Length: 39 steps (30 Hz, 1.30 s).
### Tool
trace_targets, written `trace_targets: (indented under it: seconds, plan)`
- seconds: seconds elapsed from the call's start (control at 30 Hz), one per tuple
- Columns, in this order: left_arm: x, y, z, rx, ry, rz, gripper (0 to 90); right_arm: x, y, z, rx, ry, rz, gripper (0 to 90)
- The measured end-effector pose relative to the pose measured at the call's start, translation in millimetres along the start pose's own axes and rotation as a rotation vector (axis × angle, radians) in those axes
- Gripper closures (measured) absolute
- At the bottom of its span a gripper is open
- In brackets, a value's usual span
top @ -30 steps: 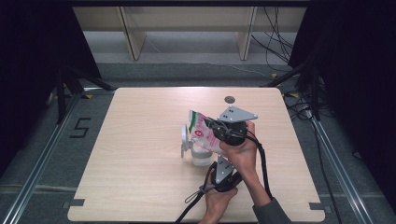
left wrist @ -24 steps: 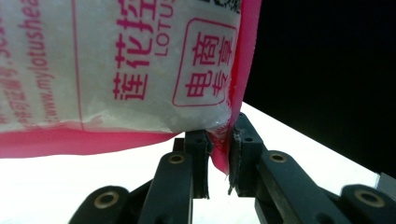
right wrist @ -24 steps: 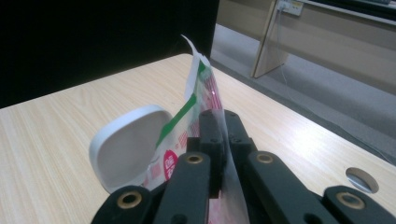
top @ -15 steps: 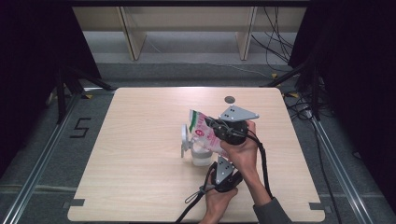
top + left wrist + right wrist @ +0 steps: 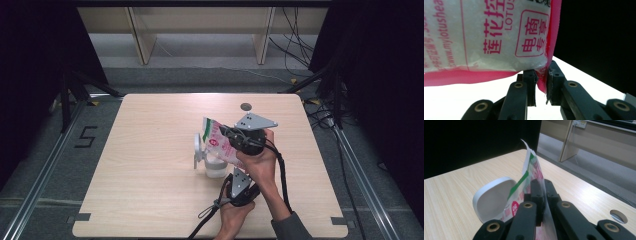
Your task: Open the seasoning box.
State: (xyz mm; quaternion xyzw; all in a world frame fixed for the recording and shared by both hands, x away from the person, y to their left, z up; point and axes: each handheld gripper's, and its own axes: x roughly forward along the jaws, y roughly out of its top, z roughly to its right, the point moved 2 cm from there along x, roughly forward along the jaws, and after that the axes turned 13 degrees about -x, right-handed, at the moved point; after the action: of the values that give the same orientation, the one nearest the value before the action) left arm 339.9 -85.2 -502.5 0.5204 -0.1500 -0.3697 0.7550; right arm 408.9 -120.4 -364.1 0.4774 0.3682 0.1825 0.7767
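A white and pink bag [image 5: 220,142] of white grains, with a green stripe and red print, is held tilted above a small clear container [image 5: 215,167] whose white lid [image 5: 198,148] stands flipped up. My right gripper [image 5: 231,134] is shut on the bag's upper edge [image 5: 539,185], with the white lid [image 5: 492,197] just beyond. My left gripper [image 5: 234,179] is shut on the bag's lower pink corner [image 5: 543,78]; the bag [image 5: 491,35] hangs close over its jaws. Whether grains are falling is hidden.
The wooden table [image 5: 150,130] has a round cable hole [image 5: 245,106] at the back right. Black cables trail from both grippers toward the front edge. Shelf legs [image 5: 140,35] stand on the floor beyond the table.
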Motion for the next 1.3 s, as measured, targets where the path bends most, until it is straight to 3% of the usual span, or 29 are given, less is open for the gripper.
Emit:
trace_targets:
  seconds: [0.47, 0.7, 0.73, 0.8, 0.87, 1.3]
  plan:
    - [0.0, 0.5, -0.3, -0.001, 0.000, 0.008, 79.3, 1.2, 1.7, 0.2, -0.029, -0.011, 0.013, 89.5]
    - [0.0, 0.9, -0.5, -0.005, -0.002, 0.006, 79.4, 0.1, 1.7, -0.7, -0.002, 0.002, 0.001, 89.4]
    - [0.0, 1.0, -0.3, -0.002, -0.002, 0.007, 79.4, 0.9, 1.8, 0.4, -0.022, 0.002, 0.011, 89.4]
    - [1.0, 0.7, -0.5, -0.005, -0.004, 0.009, 79.4, 1.3, 2.0, -1.6, -0.015, -0.012, 0.011, 89.4]
    - [0.9, 0.5, -0.8, -0.005, -0.002, 0.011, 79.4, 1.4, 1.9, -1.4, -0.021, 0.005, 0.000, 89.4]
    - [0.7, 2.0, 0.3, -0.015, -0.004, 0.014, 79.4, 1.9, 3.4, -2.2, -0.029, 0.002, -0.003, 89.3]
